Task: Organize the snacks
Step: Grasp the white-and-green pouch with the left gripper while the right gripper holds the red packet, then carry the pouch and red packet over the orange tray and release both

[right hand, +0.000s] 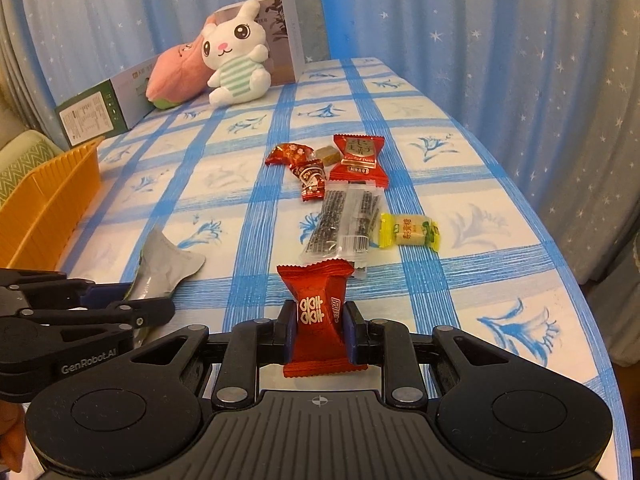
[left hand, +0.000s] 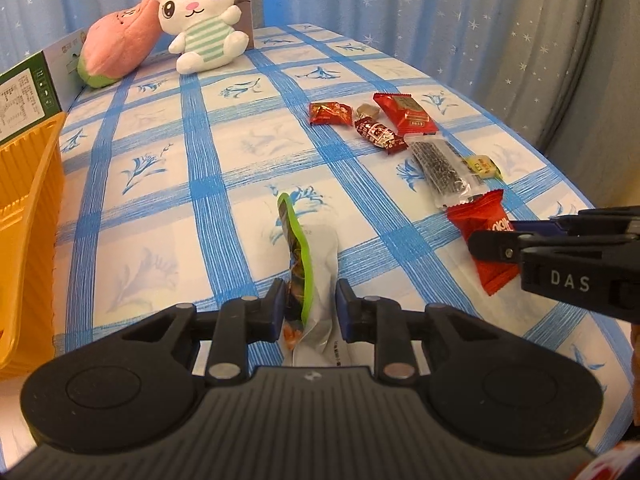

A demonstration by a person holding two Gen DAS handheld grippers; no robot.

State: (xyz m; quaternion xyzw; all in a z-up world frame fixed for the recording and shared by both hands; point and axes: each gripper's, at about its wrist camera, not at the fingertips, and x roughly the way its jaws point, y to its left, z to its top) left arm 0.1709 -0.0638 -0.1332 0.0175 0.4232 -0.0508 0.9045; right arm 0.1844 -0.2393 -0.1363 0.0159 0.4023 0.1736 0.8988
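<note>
Left tongs (left hand: 310, 312) clamping green-edged silver pouch (left hand: 316, 280), pouch standing upright above tabletop (left hand: 224, 168). Right tongs (right hand: 319, 330) clamping red candy packet (right hand: 318, 312), lifted. Orange basket (right hand: 52, 200) sitting at left edge. Remaining snacks lying mid-tabletop: clear sesame bar pack (right hand: 344, 224), red square packet (right hand: 358, 156), yellow candy (right hand: 410, 230).

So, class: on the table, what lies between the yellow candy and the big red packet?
In the right wrist view, the clear pack of dark sticks lies between yellow candy and big red packet.
</note>
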